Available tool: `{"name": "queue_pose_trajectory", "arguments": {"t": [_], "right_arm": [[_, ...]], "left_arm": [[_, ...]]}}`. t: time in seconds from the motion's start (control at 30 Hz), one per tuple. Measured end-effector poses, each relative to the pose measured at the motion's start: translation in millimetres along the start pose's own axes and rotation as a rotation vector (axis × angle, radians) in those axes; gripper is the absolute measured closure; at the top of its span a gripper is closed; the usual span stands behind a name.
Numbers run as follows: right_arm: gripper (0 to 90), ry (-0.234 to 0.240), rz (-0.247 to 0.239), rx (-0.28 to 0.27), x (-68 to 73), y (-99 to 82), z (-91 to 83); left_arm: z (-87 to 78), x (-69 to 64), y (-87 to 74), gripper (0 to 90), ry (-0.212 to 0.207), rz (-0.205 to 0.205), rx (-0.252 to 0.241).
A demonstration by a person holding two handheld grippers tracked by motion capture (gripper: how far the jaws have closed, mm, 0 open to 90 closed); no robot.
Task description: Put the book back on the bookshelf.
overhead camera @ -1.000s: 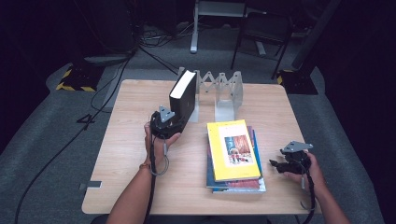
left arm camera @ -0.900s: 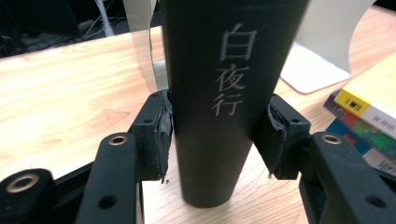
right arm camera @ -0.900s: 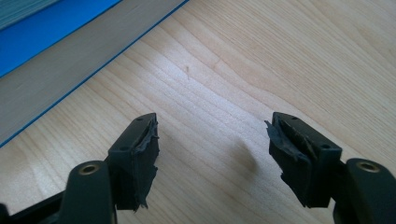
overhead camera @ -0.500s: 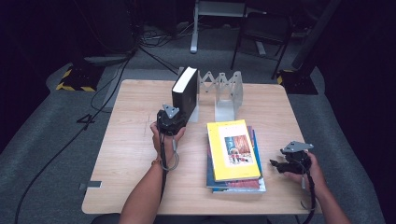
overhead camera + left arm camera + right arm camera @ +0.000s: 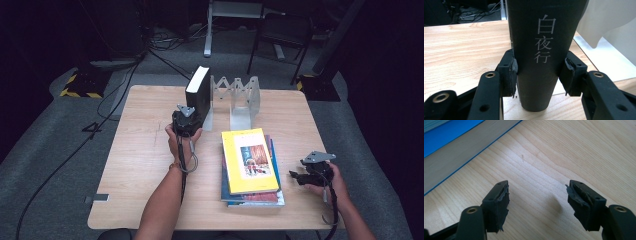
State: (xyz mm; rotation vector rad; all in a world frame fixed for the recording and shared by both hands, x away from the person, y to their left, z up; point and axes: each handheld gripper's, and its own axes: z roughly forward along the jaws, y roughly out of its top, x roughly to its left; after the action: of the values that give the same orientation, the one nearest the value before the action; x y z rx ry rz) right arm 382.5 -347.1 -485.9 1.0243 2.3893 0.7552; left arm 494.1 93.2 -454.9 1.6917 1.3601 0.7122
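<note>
1. The left gripper is clamped on the spine of the black book; both pads press on it, and the book's top is cut off.
2. In the high view the black book stands upright just ahead of the left gripper, beside the metal rack.
3. The right gripper has its jaws apart over bare table.
4. The book stack lies to its left; a blue-edged book shows there, cut off.
</note>
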Motion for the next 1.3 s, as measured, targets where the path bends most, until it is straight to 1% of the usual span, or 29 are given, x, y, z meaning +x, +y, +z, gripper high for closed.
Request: {"name": "queue_pose_trajectory", "arguments": {"t": [0.13, 0.2, 0.27, 0.3, 0.33, 0.37, 0.43, 0.47, 0.53, 0.6, 0.67, 0.7, 0.73, 0.77, 0.8, 0.83, 0.87, 0.9, 0.93, 0.97, 1.03, 1.07, 1.1, 1.13, 1.17, 1.2, 1.23, 1.27, 1.3], "right_arm": [[34.1, 0.0, 0.005, 0.0, -0.2, -0.2, 0.0], [34.1, 0.0, -0.004, 0.0, 0.3, 0.2, 0.0], [34.2, 0.001, -0.003, -0.001, 0.3, 0.3, -0.2], [34.1, 0.001, 0.001, -0.002, 0.2, 0.3, -0.3], [34.1, 0.001, 0.003, -0.005, 0.1, 0.2, -0.6], [34.1, 0.001, 0.003, -0.005, 0.1, 0.2, -0.6], [34.1, 0.0, 0.004, -0.01, -0.7, 0.2, -1.5], [34.2, 0.001, 0.006, -0.012, -1.1, 0.1, -1.8], [34.1, -0.005, 0.007, -0.012, -1.1, 0.3, -2.1], [34.1, -0.005, 0.001, -0.016, -0.7, 0.9, -3.1], [33.9, 0.001, 0.003, -0.024, 0.5, 2.5, -5.9], [33.9, 0.001, 0.005, -0.03, 0.6, 2.9, -7.1], [34.0, 0.003, 0.006, -0.038, 0.2, 3.4, -8.9], [34.0, 0.008, 0.014, -0.046, -0.4, 4.0, -10.8], [34.0, 0.007, 0.015, -0.054, -1.1, 4.3, -12.5], [34.0, 0.01, 0.019, -0.064, -1.7, 4.6, -14.8], [34.0, 0.016, 0.024, -0.075, -2.1, 5.2, -17.4], [33.9, 0.02, 0.024, -0.087, -2.4, 6.0, -20.1], [33.8, 0.024, 0.025, -0.1, -2.5, 7.2, -23.7], [33.9, 0.029, 0.026, -0.109, -2.5, 7.9, -25.8], [34.0, 0.038, 0.018, -0.129, -1.4, 10.1, -31.5], [34.5, 0.04, 0.002, -0.138, 0.4, 11.6, -35.6], [34.6, 0.046, -0.01, -0.147, 1.6, 12.8, -38.7], [34.6, 0.046, -0.01, -0.147, 1.6, 12.8, -38.7], [34.4, 0.056, -0.015, -0.155, 3.0, 14.1, -41.5], [34.6, 0.086, -0.021, -0.166, 6.4, 17.2, -47.1], [35.1, 0.099, -0.023, -0.169, 7.8, 18.4, -49.2], [35.1, 0.099, -0.023, -0.169, 7.8, 18.4, -49.2], [36.2, 0.127, -0.051, -0.187, 14.4, 22.3, -55.7]], "left_arm": [[2.2, -1.1, 1.5, 51.8, 0.009, -0.007, 0.003], [2.7, -2.6, 1.8, 51.2, 0.014, -0.021, 0.0], [1.0, -2.7, 1.8, 50.1, 0.007, -0.029, 0.0], [-1.8, -2.3, 2.0, 47.6, -0.003, -0.031, -0.006], [-1.8, -2.3, 2.0, 49.3, -0.003, -0.031, -0.006], [-5.5, -1.7, 2.1, 49.3, -0.014, -0.02, -0.015], [-13.9, -0.6, 1.9, 48.1, -0.026, 0.023, -0.022], [-18.0, 0.6, 1.2, 47.5, -0.041, 0.033, -0.024], [-24.6, 4.1, -0.7, 46.1, -0.05, 0.055, -0.01], [-30.0, 8.3, -3.5, 44.0, -0.067, 0.055, -0.005], [-35.2, 11.3, -6.2, 42.5, -0.088, 0.074, 0.004], [-37.4, 12.0, -7.4, 41.9, -0.095, 0.09, 0.017], [-41.5, 12.8, -9.0, 39.8, -0.115, 0.113, 0.023], [-45.2, 12.8, -10.9, 39.0, -0.121, 0.133, 0.028], [-49.1, 12.7, -13.4, 38.8, -0.138, 0.154, 0.03], [-53.4, 12.8, -16.4, 38.1, -0.165, 0.175, 0.031], [-57.1, 12.2, -19.7, 37.9, -0.187, 0.206, 0.037], [-62.2, 11.7, -24.0, 37.7, -0.231, 0.258, 0.044], [-65.5, 11.2, -26.8, 37.7, -0.262, 0.277, 0.047], [-69.5, 11.2, -30.4, 37.3, -0.291, 0.309, 0.057], [-77.3, 10.5, -39.0, 32.1, -0.344, 0.365, 0.104], [-81.8, 10.0, -43.6, 31.1, -0.358, 0.392, 0.113], [-86.0, 9.8, -48.3, 30.7, -0.37, 0.412, 0.127], [-86.0, 9.8, -48.3, 29.1, -0.37, 0.412, 0.127], [-90.6, 10.9, -54.2, 29.1, -0.394, 0.427, 0.146], [-96.6, 12.7, -63.8, 27.9, -0.415, 0.433, 0.165], [-99.3, 14.4, -69.0, 27.0, -0.432, 0.434, 0.178], [-99.3, 14.4, -69.0, 25.8, -0.432, 0.434, 0.178], [-104.5, 16.7, -79.7, 24.5, -0.466, 0.459, 0.209]]}}
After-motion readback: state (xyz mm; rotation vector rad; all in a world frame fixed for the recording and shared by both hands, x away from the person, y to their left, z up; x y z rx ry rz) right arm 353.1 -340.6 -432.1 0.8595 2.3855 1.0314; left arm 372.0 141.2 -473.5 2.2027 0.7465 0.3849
